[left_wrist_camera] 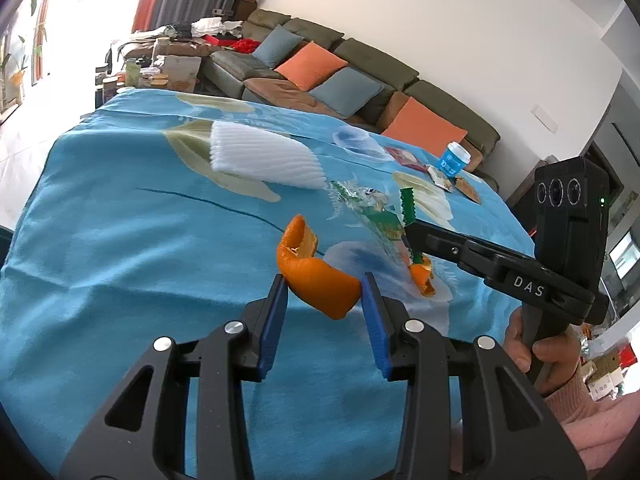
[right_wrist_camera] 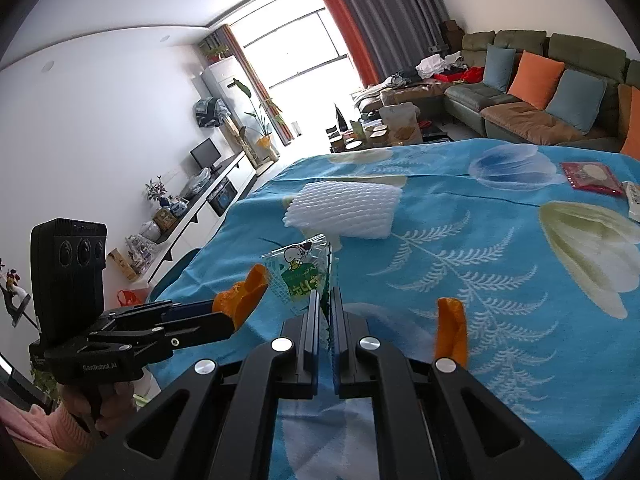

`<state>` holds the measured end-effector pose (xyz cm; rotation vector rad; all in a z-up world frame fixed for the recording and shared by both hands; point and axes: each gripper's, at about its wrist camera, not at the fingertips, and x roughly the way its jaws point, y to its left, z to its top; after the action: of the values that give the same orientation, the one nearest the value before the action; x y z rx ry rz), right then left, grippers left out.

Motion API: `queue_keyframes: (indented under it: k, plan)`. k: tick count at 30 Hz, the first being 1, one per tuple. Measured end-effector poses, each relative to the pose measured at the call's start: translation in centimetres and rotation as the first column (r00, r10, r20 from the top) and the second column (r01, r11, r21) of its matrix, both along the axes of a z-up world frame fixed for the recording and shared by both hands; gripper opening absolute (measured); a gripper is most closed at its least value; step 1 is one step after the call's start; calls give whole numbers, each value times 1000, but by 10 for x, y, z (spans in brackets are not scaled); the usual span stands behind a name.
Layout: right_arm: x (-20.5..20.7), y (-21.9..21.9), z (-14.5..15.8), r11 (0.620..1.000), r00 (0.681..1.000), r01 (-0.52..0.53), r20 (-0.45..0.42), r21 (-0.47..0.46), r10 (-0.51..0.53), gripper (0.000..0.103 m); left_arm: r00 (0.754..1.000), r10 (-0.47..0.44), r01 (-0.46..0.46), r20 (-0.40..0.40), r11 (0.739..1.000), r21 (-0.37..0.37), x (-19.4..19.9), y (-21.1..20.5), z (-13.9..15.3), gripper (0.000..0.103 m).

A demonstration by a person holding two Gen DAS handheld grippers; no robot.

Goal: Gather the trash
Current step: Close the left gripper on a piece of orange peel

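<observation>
orange peel [left_wrist_camera: 316,276] between parted left gripper [left_wrist_camera: 325,296] pads; right gripper [right_wrist_camera: 326,300] pinching wrapper [right_wrist_camera: 300,276]

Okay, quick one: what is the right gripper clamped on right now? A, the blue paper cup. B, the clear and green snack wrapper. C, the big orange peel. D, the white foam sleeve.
B: the right gripper has its jaws closed on the edge of the snack wrapper, which is lifted off the blue tablecloth.

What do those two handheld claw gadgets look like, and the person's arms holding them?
Both grippers, left and right, are black plastic frames with silver bolts and blue ribbed finger pads. Each carries a boxy three-lens camera. White lettering reads "DAS" and "GenRobot.AI". Sleeves are pink knit.
</observation>
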<state>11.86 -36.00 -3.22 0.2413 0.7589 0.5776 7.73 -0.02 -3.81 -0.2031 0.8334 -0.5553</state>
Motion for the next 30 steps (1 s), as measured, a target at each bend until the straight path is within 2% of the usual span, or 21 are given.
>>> queue_keyframes:
  k: [8, 30]
  plan:
    - [3, 13, -2, 999, 999, -32, -8, 4, 32, 4, 1000, 29, -29, 6, 1000, 0, -5, 14, 2, 37]
    - [8, 32, -3, 997, 997, -76, -17, 0, 76, 4, 998, 61, -61, 22, 998, -8, -9, 30, 6, 24]
